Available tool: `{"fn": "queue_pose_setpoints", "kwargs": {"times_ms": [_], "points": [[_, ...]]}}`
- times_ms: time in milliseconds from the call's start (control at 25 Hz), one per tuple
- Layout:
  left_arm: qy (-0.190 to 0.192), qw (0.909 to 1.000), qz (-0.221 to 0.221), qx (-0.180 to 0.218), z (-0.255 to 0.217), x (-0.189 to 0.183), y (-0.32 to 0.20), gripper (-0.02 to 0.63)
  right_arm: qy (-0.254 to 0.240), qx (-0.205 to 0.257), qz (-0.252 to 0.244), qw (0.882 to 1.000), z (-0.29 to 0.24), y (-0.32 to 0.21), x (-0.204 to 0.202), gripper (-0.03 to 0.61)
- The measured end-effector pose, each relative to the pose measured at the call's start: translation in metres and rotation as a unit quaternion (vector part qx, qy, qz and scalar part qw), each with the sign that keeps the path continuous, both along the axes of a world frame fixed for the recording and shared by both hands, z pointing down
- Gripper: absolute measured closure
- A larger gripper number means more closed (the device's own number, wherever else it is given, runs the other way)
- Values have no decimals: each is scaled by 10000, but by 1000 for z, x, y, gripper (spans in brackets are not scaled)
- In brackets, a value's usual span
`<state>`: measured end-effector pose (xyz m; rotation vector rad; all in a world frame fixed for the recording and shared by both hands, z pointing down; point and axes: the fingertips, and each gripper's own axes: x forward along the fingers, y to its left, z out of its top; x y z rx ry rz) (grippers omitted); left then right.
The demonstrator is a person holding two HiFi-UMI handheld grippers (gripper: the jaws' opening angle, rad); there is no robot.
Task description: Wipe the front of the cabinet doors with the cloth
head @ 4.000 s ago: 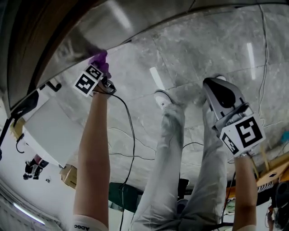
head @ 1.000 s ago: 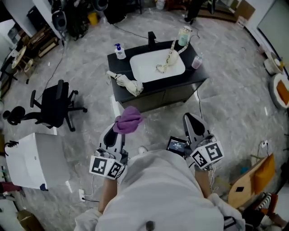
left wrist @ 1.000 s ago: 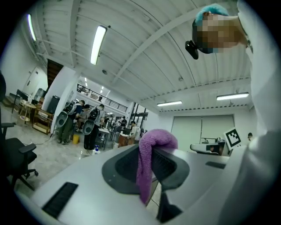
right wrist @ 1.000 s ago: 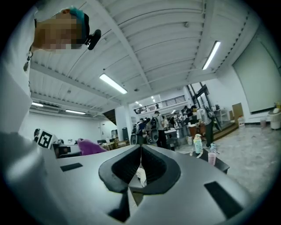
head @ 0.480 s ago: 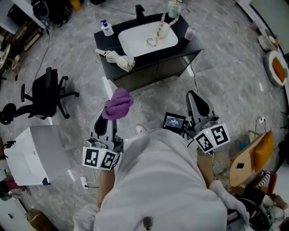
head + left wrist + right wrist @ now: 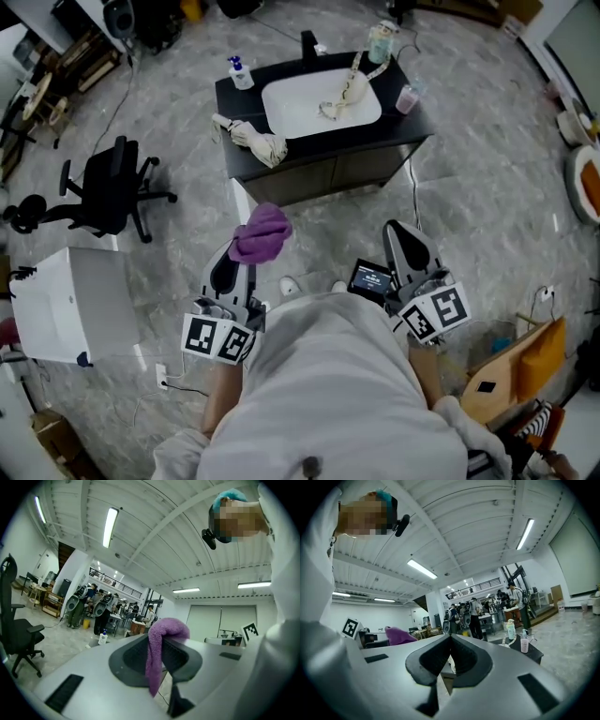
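A purple cloth (image 6: 260,233) is bunched over the tip of my left gripper (image 6: 242,258), which is shut on it. In the left gripper view the cloth (image 6: 157,658) hangs down between the pinched jaws. My right gripper (image 6: 403,240) is shut with nothing in it; its jaws meet at the tip (image 6: 450,638). Both are held at waist height, well short of the black sink cabinet, whose doors (image 6: 333,178) face me across bare floor. The cloth (image 6: 398,634) also shows at the left in the right gripper view.
The cabinet carries a white basin (image 6: 319,103), a beige rag (image 6: 255,141), a soap bottle (image 6: 240,73) and cups. A black office chair (image 6: 117,192) and a white box (image 6: 61,305) stand to the left. A small screen (image 6: 371,278) sits by my right gripper.
Four seconds ago my head was bent low with the cloth up against a surface. Now I stand back from the cabinet. Over the last second the grippers barely shifted.
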<state>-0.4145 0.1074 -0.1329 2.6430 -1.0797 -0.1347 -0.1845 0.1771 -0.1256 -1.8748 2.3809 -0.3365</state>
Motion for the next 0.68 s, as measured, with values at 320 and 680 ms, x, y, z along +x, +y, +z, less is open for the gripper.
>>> {"fn": "queue_pose_setpoints", "kwargs": {"times_ms": [320, 680], "points": [[79, 9998, -61, -178, -6, 44, 38, 557, -12, -96, -222, 9997, 1, 34, 25, 552], [59, 9999, -95, -84, -4, 78, 80, 557, -112, -279, -507, 9983, 20, 72, 37, 552]]}}
